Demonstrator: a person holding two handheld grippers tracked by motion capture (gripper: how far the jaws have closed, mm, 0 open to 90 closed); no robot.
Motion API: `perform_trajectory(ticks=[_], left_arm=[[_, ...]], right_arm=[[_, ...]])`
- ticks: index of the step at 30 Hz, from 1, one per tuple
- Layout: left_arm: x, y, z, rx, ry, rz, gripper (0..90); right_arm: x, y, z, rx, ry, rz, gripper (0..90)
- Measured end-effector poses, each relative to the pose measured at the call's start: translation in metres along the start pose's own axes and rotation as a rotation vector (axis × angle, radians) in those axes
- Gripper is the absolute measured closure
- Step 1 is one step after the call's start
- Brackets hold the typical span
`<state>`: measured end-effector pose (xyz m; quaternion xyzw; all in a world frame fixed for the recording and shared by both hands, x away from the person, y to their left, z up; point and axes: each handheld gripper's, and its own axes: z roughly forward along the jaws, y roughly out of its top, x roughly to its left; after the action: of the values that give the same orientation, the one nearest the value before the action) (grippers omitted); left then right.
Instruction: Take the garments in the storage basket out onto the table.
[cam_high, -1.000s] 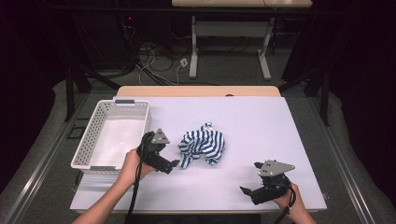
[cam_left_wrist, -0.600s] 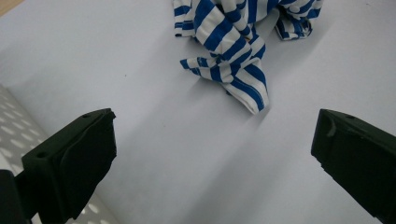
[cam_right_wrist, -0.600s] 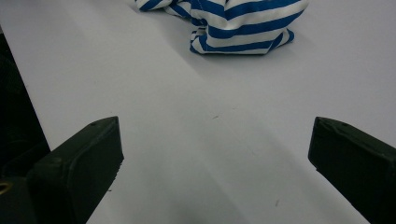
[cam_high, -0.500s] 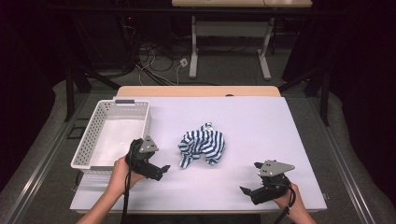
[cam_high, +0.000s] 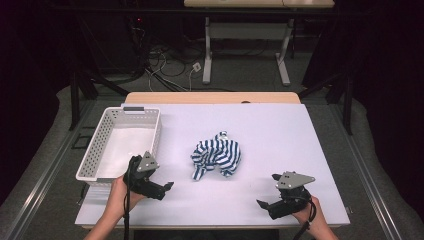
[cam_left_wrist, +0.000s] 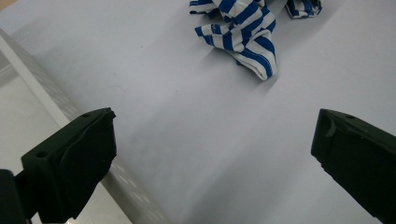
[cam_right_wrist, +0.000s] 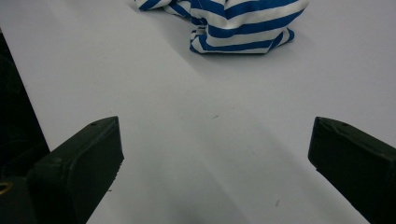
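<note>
A crumpled blue-and-white striped cloth (cam_high: 216, 155) lies in the middle of the white table. It shows at the top of the left gripper view (cam_left_wrist: 247, 35) and of the right gripper view (cam_right_wrist: 233, 23). My left gripper (cam_high: 167, 187) is open near the front left, beside the basket's front corner, pointing toward the cloth with nothing between its jaws. My right gripper (cam_high: 261, 204) is open at the front right, low over the table, empty, and aimed at the cloth. In both gripper views (cam_left_wrist: 212, 149) (cam_right_wrist: 215, 149) the jaws stand wide apart over bare table.
A white perforated basket (cam_high: 92, 160) stands at the left of the table, and its wall (cam_left_wrist: 42, 84) runs along the left of the left gripper view. The table's front edge is close behind both hands. Dark floor, cables and table legs lie beyond the far edge.
My left gripper has pulled back from the cloth toward the front left, next to the basket's corner. The right gripper and the cloth have stayed where they were.
</note>
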<state>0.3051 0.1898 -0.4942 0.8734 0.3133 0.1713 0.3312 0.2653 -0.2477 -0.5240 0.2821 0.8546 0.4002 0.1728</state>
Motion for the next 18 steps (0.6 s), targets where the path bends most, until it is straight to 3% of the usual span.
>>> perform_trajectory(ticks=[18], left_arm=[[-0.012,-0.017,-0.017,-0.026,0.019,-0.007,0.1]], right_arm=[[0.000,0.000,0.000,0.006,0.001,0.005,3.0]])
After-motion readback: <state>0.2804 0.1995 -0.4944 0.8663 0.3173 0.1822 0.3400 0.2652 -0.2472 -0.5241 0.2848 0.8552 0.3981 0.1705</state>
